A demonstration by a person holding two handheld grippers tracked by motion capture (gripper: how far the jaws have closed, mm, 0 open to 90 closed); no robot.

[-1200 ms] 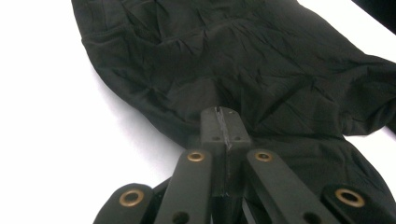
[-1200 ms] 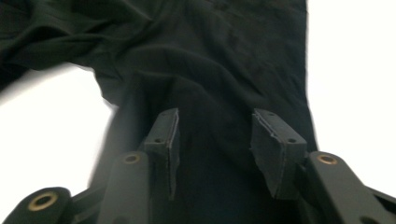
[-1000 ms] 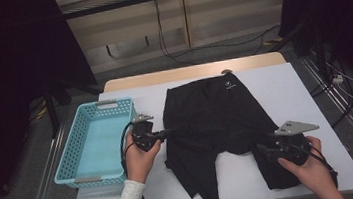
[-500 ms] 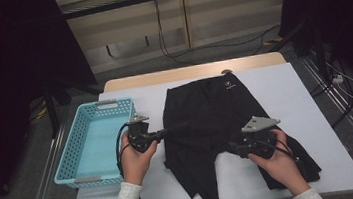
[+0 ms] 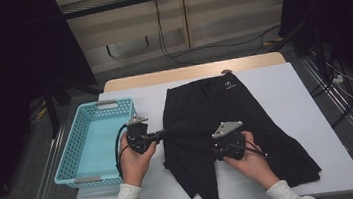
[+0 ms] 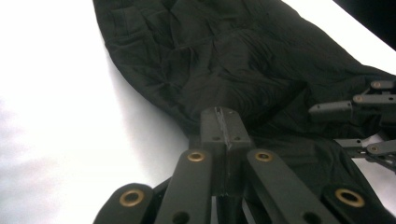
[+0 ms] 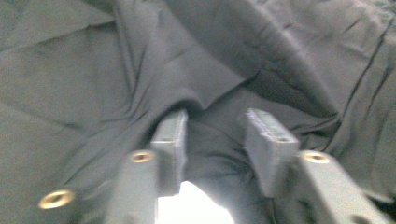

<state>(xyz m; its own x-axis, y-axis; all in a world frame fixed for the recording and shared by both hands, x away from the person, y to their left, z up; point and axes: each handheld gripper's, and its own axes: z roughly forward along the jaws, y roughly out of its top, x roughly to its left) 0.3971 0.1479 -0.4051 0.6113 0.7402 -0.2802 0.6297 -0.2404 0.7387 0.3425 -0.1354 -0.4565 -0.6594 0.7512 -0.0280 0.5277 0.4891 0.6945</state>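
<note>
A pair of black shorts [image 5: 215, 105] lies spread on the white table [image 5: 284, 92], waistband at the far side. My left gripper [image 5: 162, 134] is at the shorts' left edge. In the left gripper view its jaws are shut [image 6: 219, 123] on a pinch of the black cloth [image 6: 233, 56]. My right gripper [image 5: 215, 150] rests over the middle of the shorts, its grey plate on top. Its jaws [image 7: 217, 140] have just been closing and stand apart, with a fold of the dark cloth [image 7: 233, 46] between the pads but not squeezed.
A light blue plastic basket [image 5: 88, 180] stands at the table's left end, just beside my left hand. The shorts' right leg trails toward the front right corner. Bare white table lies to the right of the shorts and along the front edge.
My right gripper has slid left across the shorts, from the right leg to the middle, and its jaws have narrowed. The left gripper has stayed in place, shut on the cloth.
</note>
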